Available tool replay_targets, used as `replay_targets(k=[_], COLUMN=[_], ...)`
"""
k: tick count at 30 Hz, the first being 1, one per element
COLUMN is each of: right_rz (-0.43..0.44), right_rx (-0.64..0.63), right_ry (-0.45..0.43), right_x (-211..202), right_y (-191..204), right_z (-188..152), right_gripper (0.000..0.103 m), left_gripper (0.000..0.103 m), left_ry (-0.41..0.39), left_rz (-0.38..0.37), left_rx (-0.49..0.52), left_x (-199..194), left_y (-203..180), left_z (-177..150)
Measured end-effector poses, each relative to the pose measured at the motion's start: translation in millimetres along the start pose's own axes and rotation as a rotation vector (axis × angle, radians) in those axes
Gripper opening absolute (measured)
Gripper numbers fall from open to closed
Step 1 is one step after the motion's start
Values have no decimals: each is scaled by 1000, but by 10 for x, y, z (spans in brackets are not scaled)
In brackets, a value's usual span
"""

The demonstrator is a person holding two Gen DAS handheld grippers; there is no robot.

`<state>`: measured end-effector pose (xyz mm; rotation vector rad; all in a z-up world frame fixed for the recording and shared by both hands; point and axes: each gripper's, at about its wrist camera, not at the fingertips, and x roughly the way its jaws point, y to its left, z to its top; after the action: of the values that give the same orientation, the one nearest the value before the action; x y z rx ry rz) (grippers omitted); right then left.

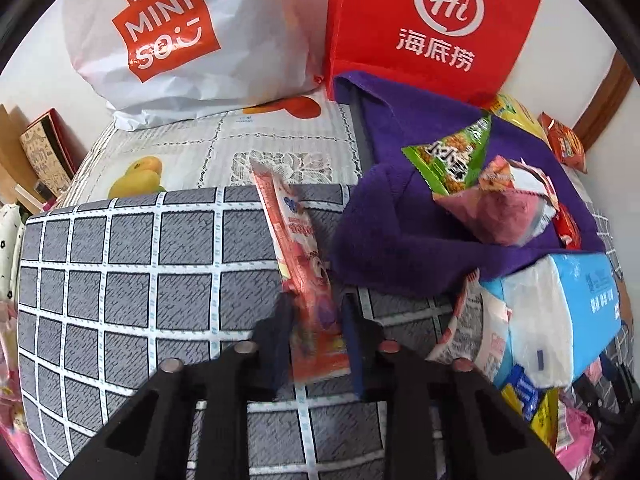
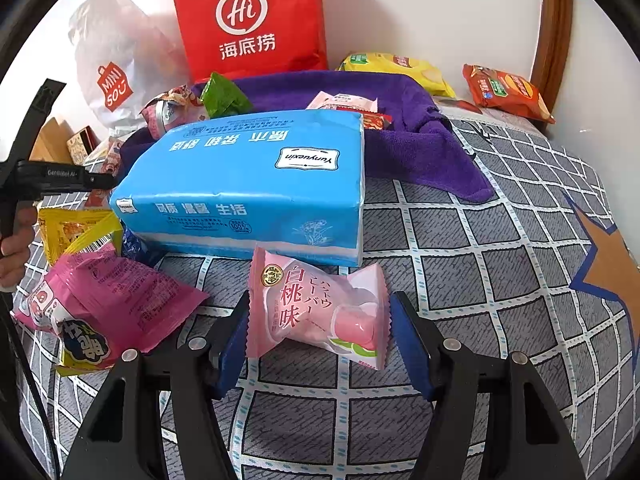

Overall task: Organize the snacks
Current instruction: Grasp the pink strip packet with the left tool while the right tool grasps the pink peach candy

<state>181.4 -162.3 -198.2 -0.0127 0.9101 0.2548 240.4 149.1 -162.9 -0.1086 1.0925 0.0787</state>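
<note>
your left gripper (image 1: 316, 320) pinches a red snack stick (image 1: 298, 256) narrowly; your right gripper (image 2: 318, 330) brackets the pink peach packet (image 2: 316, 308), just before the blue tissue pack (image 2: 248, 184), contact unclear.

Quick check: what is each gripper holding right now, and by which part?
Left gripper: long red snack stick, pinched near its lower end. Right gripper: straddles the pink peach snack packet, jaws open, not gripping.

the peach snack pack (image 2: 316, 308) is shiny plastic film with crimped edges, the blue tissue pack (image 2: 248, 184) is smooth glossy wrap. purple towel (image 2: 404, 136) looks fuzzy, matte cloth, grid bedsheet (image 2: 500, 240) is flat woven fabric. red bag (image 1: 432, 24) is matte, white bag (image 1: 192, 40) is crinkly plastic
</note>
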Motion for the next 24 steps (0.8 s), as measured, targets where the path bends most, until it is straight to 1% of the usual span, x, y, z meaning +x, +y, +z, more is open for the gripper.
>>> replay_targets(k=[2,4,8,10,12,13,14,16,17,18,19,21,23,24], right_rz=[5,13,15,13,9,5,3,1,1,4,6,8,9,10], right_rx=[11,19,21,17,11,9,6,2,2,2,4,5,6,4], right_ry=[-2,-3,-4,-2,-1,-1,-1,1,0,0,0,0,0,1], right_x=[-7,-10,-11,-10,-8,-7,-5,-2,-2,-2,-3,-3,-1,1], right_y=[-20,-36,-36,-33,-28,-23,-20,-15,-15,-17,-20,-26,-29,-28], right_z=[-1,2,2,1,3,2,0,-3,-4,-3,-1,-2,-2,-1], right_gripper=[66,66,66,66,66,66,66,66,66,66,66,66,66,66], left_gripper=[21,21,21,21,21,23,23,24,32,38,45,46,46,45], left_ry=[30,30,30,61,102,118,128,118,101,86,65,52,46,16], left_rz=[-21,-77,-123,-172,-254,-266,-263,-224,-198,-176,-155,-143,-154,-135], left_rx=[4,6,38,50,69,73,78,89,96,98,99,93,88,96], left_x=[-62,-207,-475,-563,-605,-594,-581,-542,-525,-513,-486,-420,-343,-331], left_y=[0,6,-28,-45,-87,-103,-117,-137,-146,-151,-171,-191,-229,-260], left_z=[-28,-109,-370,-523,-689,-732,-770,-831,-838,-840,-814,-768,-716,-708])
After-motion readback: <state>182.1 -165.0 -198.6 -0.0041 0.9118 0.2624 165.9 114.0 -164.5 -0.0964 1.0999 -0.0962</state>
